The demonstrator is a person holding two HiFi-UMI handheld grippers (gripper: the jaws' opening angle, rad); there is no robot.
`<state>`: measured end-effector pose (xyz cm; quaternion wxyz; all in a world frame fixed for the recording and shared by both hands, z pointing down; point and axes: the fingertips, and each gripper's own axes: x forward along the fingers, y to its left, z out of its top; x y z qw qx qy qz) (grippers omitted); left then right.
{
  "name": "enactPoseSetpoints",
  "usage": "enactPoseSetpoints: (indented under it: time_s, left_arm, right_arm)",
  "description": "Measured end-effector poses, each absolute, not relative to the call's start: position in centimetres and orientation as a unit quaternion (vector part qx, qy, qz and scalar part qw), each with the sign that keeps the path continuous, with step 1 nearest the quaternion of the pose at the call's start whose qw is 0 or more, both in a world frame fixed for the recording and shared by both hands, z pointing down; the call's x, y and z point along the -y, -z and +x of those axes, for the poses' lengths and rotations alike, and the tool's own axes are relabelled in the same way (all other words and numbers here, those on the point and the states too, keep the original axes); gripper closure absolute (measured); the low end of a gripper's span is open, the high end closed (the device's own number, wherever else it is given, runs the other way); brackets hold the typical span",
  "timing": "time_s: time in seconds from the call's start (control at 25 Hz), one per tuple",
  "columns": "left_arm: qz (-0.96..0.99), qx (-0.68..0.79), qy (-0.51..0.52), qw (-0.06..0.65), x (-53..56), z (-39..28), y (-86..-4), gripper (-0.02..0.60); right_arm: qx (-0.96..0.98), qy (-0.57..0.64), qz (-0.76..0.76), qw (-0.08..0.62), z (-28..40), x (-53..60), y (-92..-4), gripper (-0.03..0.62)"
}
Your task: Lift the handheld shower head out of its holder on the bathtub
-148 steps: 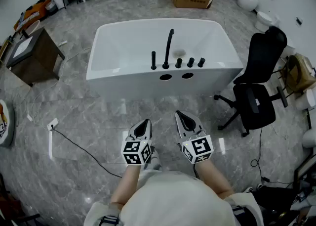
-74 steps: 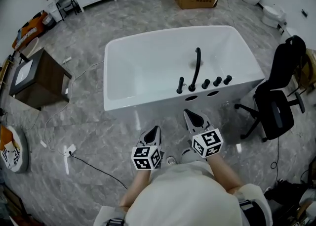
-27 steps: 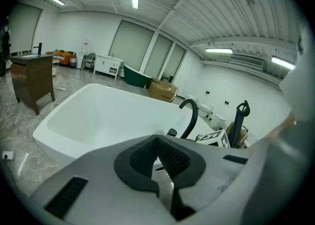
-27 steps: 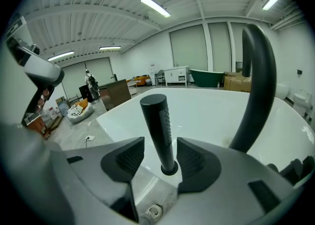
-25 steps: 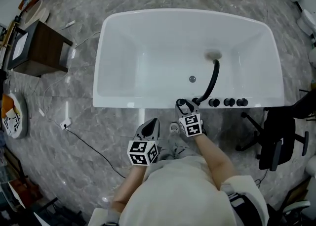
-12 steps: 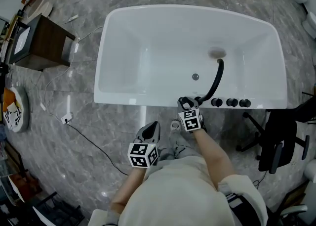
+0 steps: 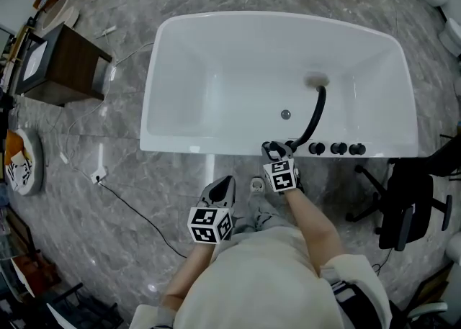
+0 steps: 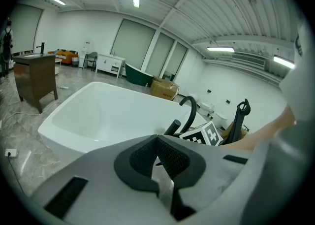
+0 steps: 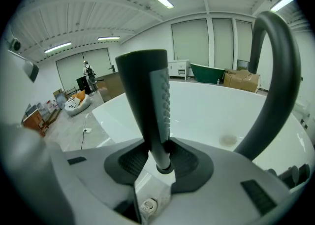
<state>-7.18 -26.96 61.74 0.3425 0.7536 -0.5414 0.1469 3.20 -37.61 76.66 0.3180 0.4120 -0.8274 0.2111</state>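
The black handheld shower head [image 9: 147, 101] stands upright in its holder on the near rim of the white bathtub [image 7: 216, 54]. My right gripper [image 9: 158, 156] has its jaws closing on the lower handle, both pads against it. From the head view, the right gripper [image 7: 274, 151] sits at the rim and covers most of the shower head. The left gripper [image 7: 225, 182] hangs back over the floor, shut and empty. In the left gripper view, the shower head [image 8: 173, 126] shows beyond the left gripper [image 8: 157, 143].
A black curved faucet spout [image 7: 311, 119] arches over the tub just right of the shower head, with three black knobs [image 7: 337, 149] further right on the rim. A black office chair [image 7: 407, 205] stands at right, a dark wooden cabinet [image 7: 61, 65] at left, a cable [image 7: 137, 212] on the floor.
The person walked up to the tub. Over the last second the right gripper's jaws came in around the shower head's handle; the left gripper stayed where it was.
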Motion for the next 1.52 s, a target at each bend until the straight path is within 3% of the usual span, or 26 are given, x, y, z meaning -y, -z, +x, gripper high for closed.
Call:
enactPoseSetpoints:
  time_s: [1.52]
  left_arm:
    - [0.799, 0.517, -0.106, 0.289, 13.5, -10.0, -56.5, 0.561]
  right_arm:
    - [0.837, -0.054, 0.517, 0.168, 3.7, 26.0, -53.9, 0.451]
